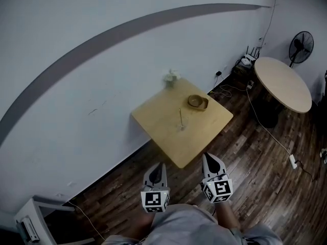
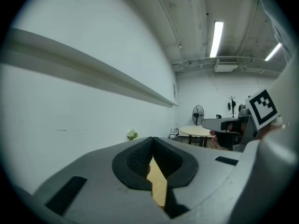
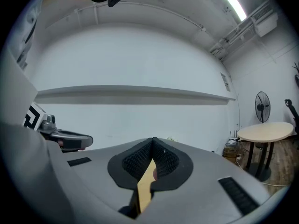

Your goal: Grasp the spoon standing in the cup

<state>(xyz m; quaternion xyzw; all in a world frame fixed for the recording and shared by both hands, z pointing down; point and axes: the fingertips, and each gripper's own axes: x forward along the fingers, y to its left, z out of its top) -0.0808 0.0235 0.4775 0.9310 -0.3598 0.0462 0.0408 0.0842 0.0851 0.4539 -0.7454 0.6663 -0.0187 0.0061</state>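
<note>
Here the left gripper (image 1: 161, 166) and right gripper (image 1: 207, 157) are both clenched empty, short of the table (image 1: 161, 121).

Counted two grippers: left gripper (image 1: 162, 165), right gripper (image 1: 206, 156). Also counted one spoon (image 1: 180, 117), one brown bowl (image 1: 197, 102), one small plant (image 1: 171, 77), one square tabletop (image 1: 161, 120), one round table (image 1: 282, 83), one fan (image 1: 301, 46).

Table (image 1: 163, 119) tan; floor (image 1: 255, 157) dark brown planks; wall (image 1: 76, 14) white, grey band (image 1: 214, 7); left claw (image 1: 162, 165), right claw (image 1: 206, 157) grey.
</note>
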